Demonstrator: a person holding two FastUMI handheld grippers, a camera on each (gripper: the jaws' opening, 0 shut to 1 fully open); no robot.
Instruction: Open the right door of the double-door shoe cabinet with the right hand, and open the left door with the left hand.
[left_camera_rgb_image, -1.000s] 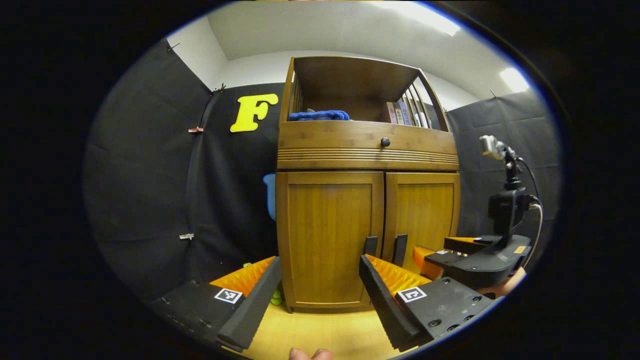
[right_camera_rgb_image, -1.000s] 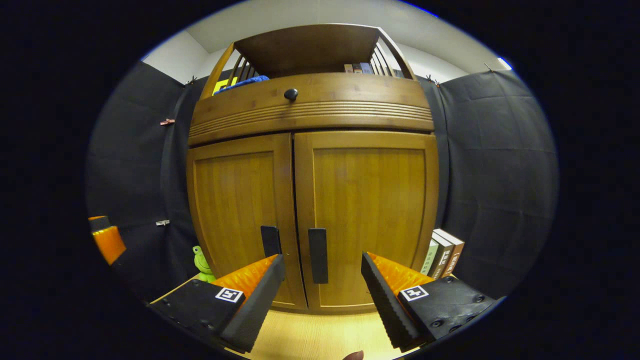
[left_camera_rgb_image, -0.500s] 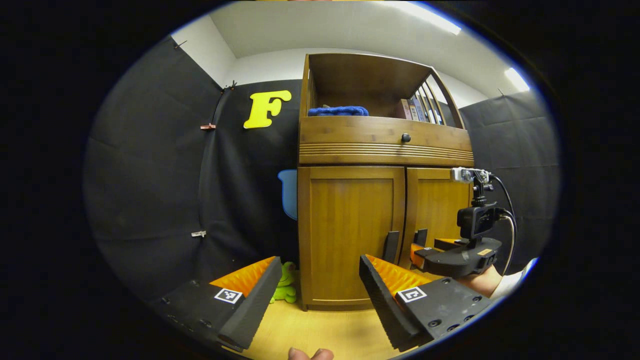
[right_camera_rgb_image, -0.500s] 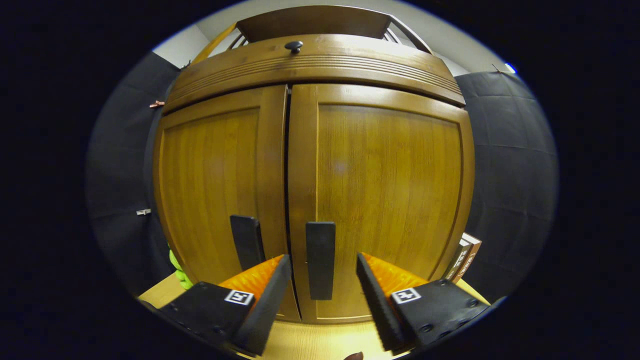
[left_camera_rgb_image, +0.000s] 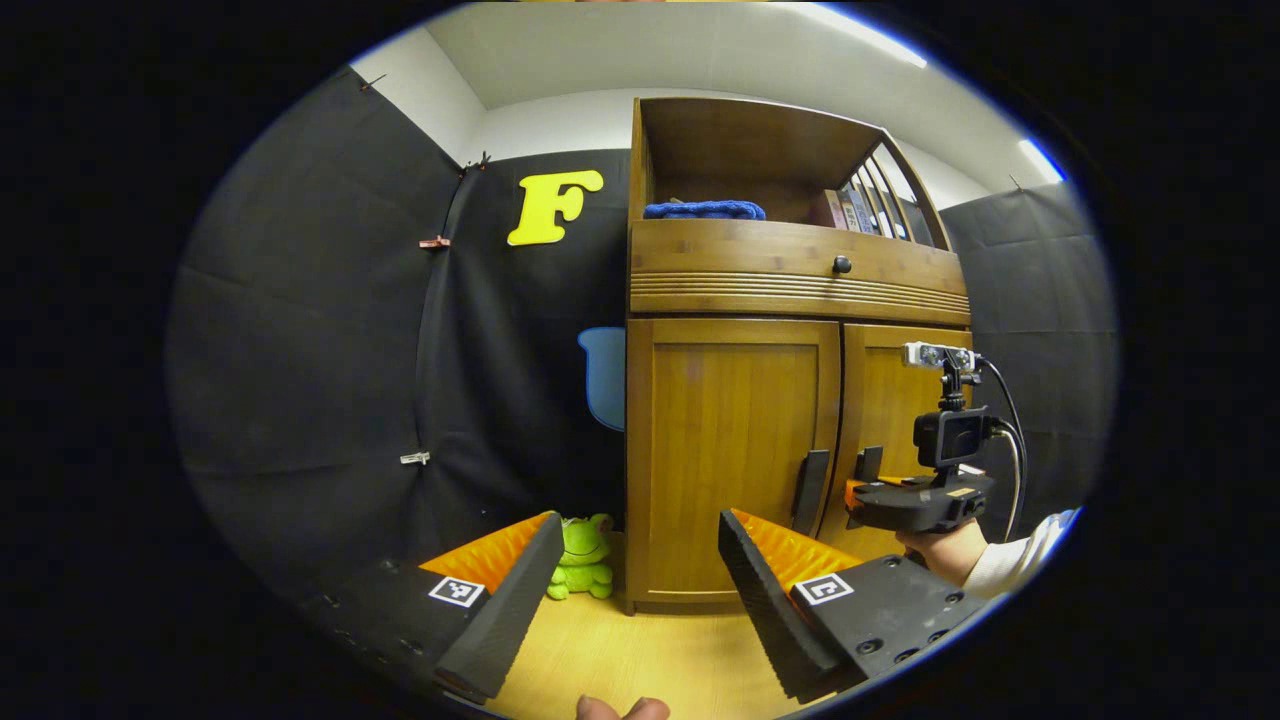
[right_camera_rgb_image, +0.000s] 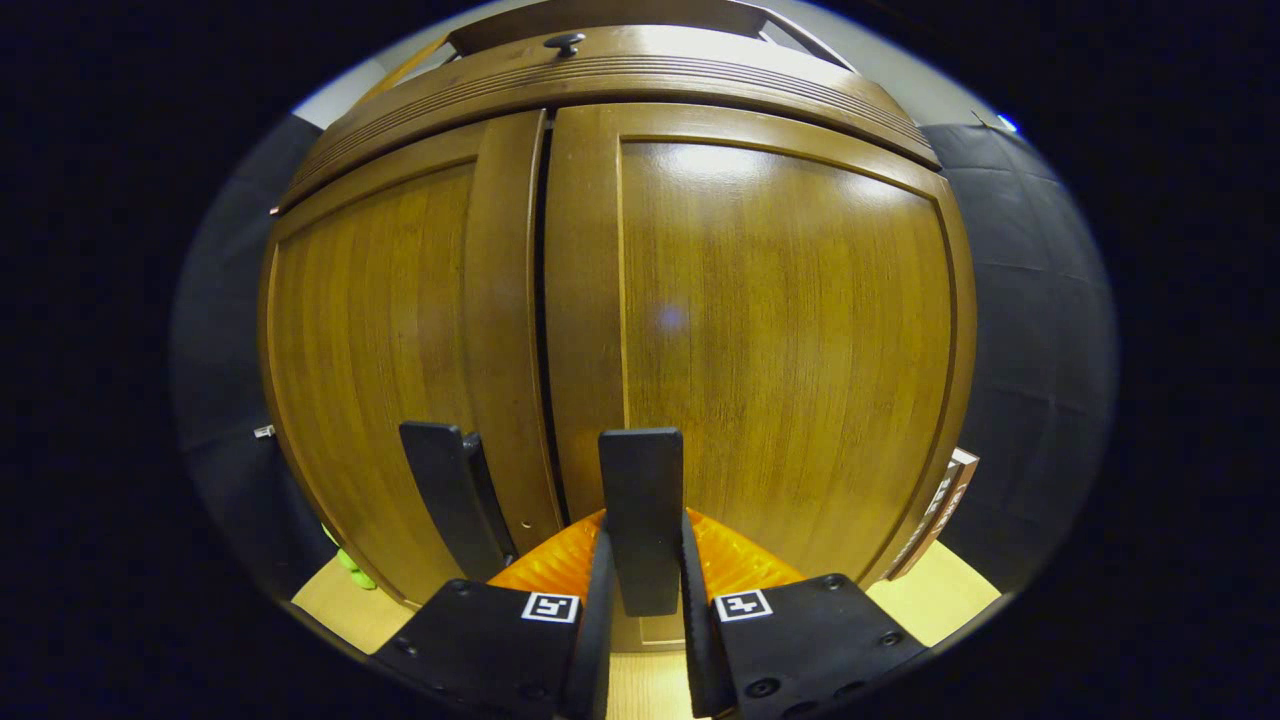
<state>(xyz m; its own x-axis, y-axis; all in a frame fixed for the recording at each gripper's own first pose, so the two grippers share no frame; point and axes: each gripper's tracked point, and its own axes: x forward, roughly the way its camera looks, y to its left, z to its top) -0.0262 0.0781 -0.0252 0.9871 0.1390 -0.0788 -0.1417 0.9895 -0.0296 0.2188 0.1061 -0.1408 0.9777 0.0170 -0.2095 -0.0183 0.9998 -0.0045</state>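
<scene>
- Doors both closed on shoe cabinet (left_camera_rgb_image: 735, 290); nothing opened yet.
- My right gripper (right_camera_rgb_image: 642, 590) pinches right door handle (right_camera_rgb_image: 641, 500); pull comes next.
- My left gripper (left_camera_rgb_image: 640, 580) spread wide, well short of left door handle (left_camera_rgb_image: 810, 490).

No readable text, square black-and-white marker tags (right_camera_rgb_image: 549, 606) on gripper bodies, book spines (left_camera_rgb_image: 850, 211) too small to read

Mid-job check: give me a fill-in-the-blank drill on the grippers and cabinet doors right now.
1. The right gripper is shut on the right door's ____.
2. Both cabinet doors are ____.
3. The left gripper has its jaws ____.
4. The green frog toy sits on the ____ beside the cabinet.

Missing words: handle; closed; open; floor
</scene>
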